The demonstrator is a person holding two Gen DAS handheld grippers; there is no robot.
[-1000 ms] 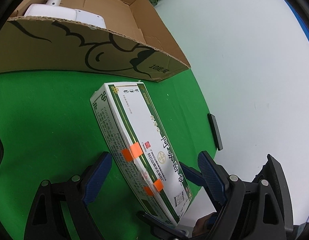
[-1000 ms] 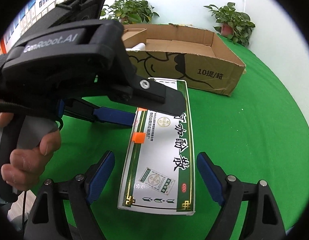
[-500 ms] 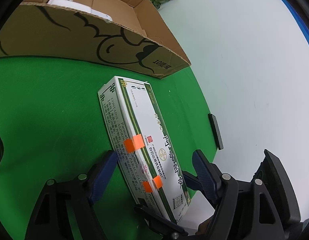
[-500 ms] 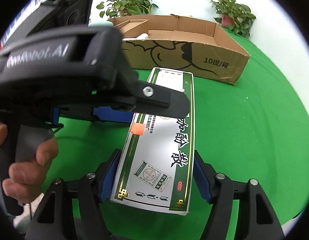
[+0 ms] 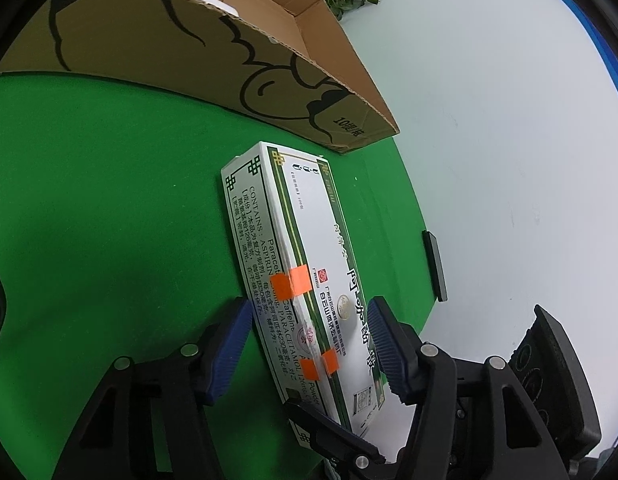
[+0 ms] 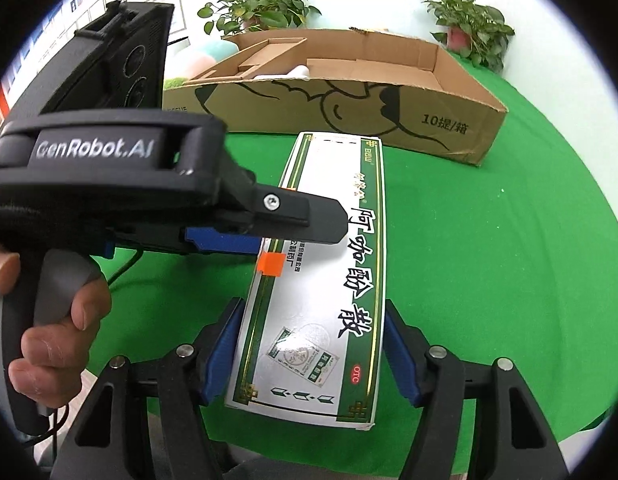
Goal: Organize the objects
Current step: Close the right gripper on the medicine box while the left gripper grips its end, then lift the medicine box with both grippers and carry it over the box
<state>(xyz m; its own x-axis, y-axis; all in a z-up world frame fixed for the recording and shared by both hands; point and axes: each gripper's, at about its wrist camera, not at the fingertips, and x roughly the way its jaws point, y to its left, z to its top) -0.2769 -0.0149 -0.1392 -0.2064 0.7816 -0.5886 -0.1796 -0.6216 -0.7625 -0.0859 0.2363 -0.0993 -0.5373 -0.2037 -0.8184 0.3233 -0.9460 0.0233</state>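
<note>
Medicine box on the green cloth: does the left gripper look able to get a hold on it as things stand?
Probably yes. The medicine box already lies between the closing fingers of the left gripper, with nothing between. The right gripper straddles its near end without blocking that spot. Whether the left pads touch yet is unclear.

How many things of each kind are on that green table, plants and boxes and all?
Medicine box: 1
Cardboard carton: 1
White item inside the carton, only partly seen: 1
Potted plants: 2
Handheld grippers, left gripper and right gripper: 2
Total: 7
</note>
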